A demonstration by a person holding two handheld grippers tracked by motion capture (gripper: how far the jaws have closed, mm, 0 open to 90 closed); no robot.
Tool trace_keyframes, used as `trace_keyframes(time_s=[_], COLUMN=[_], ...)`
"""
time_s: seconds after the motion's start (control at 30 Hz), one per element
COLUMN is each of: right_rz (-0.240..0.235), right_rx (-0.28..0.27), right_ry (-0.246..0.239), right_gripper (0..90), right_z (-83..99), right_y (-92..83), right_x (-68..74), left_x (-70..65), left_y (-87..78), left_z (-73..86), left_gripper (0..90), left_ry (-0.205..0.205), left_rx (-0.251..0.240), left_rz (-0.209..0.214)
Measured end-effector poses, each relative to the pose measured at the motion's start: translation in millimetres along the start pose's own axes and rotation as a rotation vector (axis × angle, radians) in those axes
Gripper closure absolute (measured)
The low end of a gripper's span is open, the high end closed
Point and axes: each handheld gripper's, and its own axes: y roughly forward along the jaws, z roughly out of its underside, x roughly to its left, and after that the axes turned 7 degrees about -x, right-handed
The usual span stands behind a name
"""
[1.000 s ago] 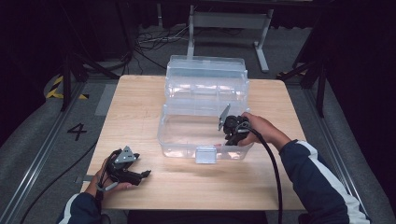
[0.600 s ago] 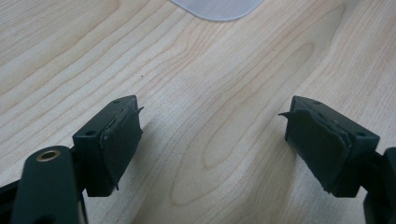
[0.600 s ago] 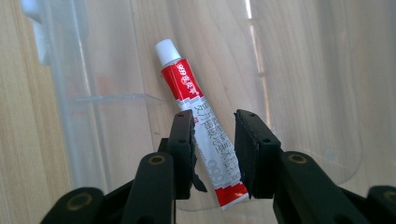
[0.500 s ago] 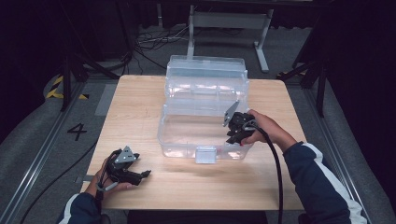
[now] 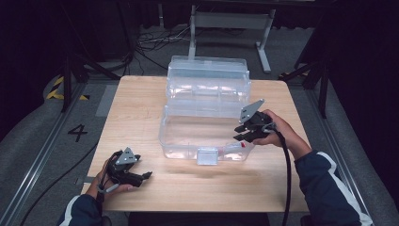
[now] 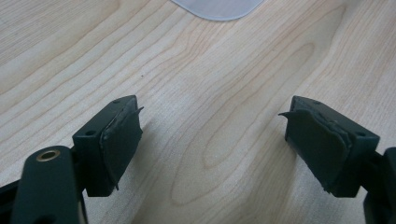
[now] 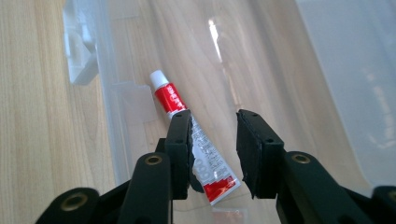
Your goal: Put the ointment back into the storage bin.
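A red-and-white tube [image 7: 194, 144] with a white cap lies on the floor of the clear plastic storage box [image 5: 188, 136], close to the box's front wall and near its right-hand end. In the right gripper view the tube runs slantwise, cap end farther from the camera, flat crimped end nearer, and its printed white middle passes behind the tip of one jaw. From the high view the tube [image 5: 237, 146] is no more than a small red fleck seen through the transparent wall; its shape and lettering cannot be made out there.

The right gripper [image 7: 212, 140] hangs above the tube with its jaws partly apart. They have just been opening a little, and the gap between them holds nothing: the tube lies below, off to one jaw's side, and the pads press on nothing. The high view places this gripper [image 5: 242, 134] over the box's right end, above the rim, in the person's right hand [image 5: 277, 132].

The box's hinged lid [image 5: 207, 77] stands open behind it, and a frosted latch tab [image 5: 207, 156] hangs at the middle of the front wall.

Well apart, near the front left corner of the wooden table [image 5: 141, 108], the left gripper [image 5: 143, 178] rests low over the bare wood. Its own view shows the jaws spread wide, the worn dark pads [image 6: 123, 137] empty, with only a rounded pale plastic edge [image 6: 217, 7] at the top of the frame.
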Motion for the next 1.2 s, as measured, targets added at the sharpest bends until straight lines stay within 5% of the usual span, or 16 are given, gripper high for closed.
trace_keyframes(time_s=[0.23, 0.47, 0.8, 1.0, 1.2], right_rz=[0.063, 0.121, 0.193, 0.250, 0.292], right_rx=[-0.137, -0.225, -0.319, -0.422, -0.393], right_ry=[0.007, 0.038, 0.048, 0.067, 0.072], right_gripper=[63.7, 55.6, 48.2, 46.7, 46.5], right_z=[6.2, 10.8, 11.8, 10.3, 1.6], right_y=[-19.1, -32.8, -51.2, -62.6, -62.7], right_x=[1.8, 0.3, -4.9, -14.1, -26.9], left_x=[-1.6, -1.5, -5.7, -9.6, -16.6], left_y=[0.7, 1.4, 1.3, -4.2, -11.6], left_z=[-0.5, -1.8, -8.0, -20.2, -38.3], left_gripper=[19.2, 14.9, 19.9, 21.1, 21.7], left_ry=[-0.006, -0.029, -0.030, -0.013, 0.028], left_rx=[-0.002, 0.014, 0.045, -0.002, -0.048], left_rz=[-0.005, -0.031, -0.038, -0.035, -0.039])
